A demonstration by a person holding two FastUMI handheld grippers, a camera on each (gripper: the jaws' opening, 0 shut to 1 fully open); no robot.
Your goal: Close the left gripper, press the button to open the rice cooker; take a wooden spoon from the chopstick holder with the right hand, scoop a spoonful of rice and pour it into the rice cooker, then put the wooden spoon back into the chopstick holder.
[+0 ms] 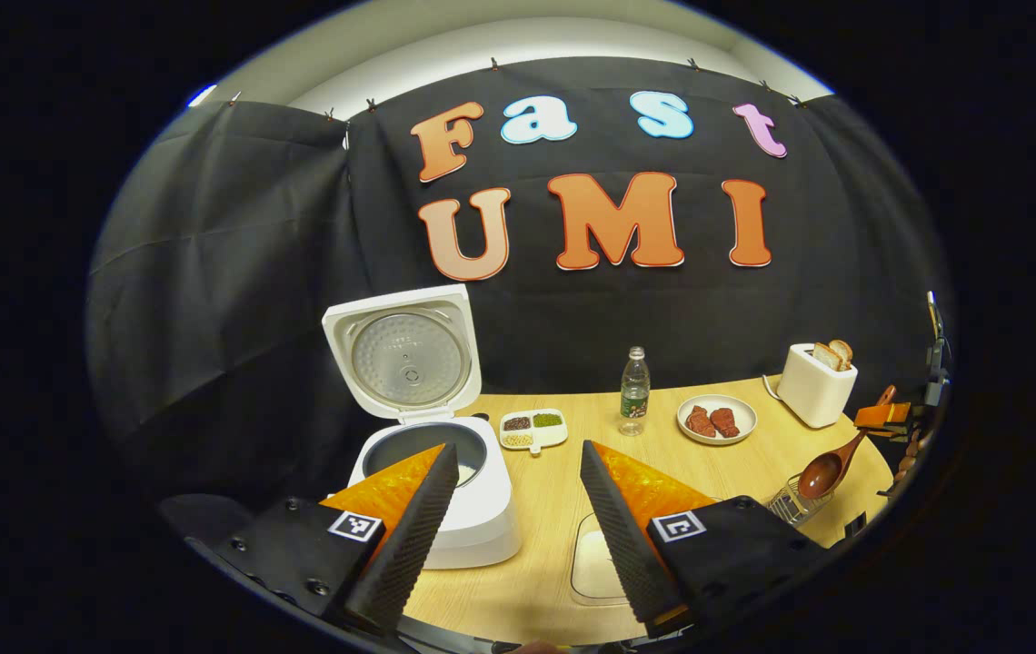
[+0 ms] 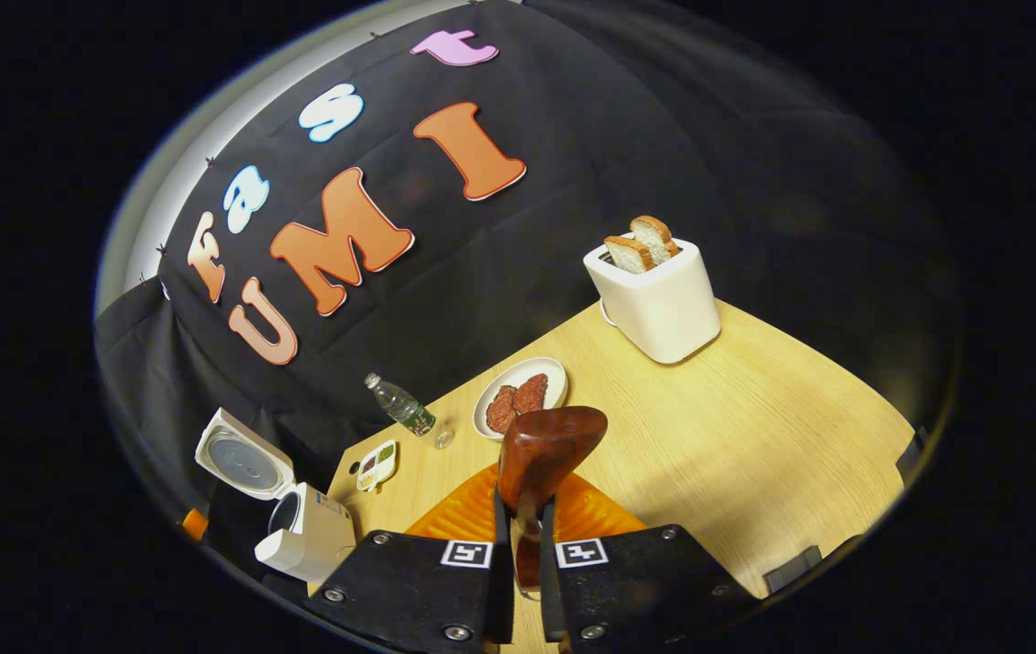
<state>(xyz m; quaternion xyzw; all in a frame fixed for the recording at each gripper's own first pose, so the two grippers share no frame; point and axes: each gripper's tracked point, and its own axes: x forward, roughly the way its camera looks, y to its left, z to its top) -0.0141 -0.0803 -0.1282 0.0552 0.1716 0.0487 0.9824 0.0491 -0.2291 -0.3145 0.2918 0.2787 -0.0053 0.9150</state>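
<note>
- Left gripper view, far left: the rice cooker (image 1: 441,472) stands on the table (image 1: 736,472) with its lid (image 1: 402,352) swung up and the inner pot exposed.
- The left gripper (image 1: 518,468) hovers over the table's near edge with its jaws spread wide and nothing between them; its left finger overlaps the cooker's front in this view.
- Behind the gap sits a small divided dish (image 1: 533,429) of grains, then a bottle (image 1: 633,392), a plate (image 1: 716,419) with two pieces of meat, and a toaster (image 1: 815,383) with bread in its slots.
- A pale rectangular tray (image 1: 592,565) lies on the table between the fingers, partly hidden.
- Far right: the spoon (image 1: 831,465) hangs tilted, bowl down, above a wire holder (image 1: 795,502).
- Right gripper view: the right gripper (image 2: 525,518) is clamped narrowly on the spoon (image 2: 547,445), both fingers pressing its handle, bowl pointing away; whether it carries rice I cannot tell.
- There the cooker (image 2: 304,536) lies far left, the plate (image 2: 520,383) just beyond the spoon, and the toaster (image 2: 659,300) to the right.
</note>
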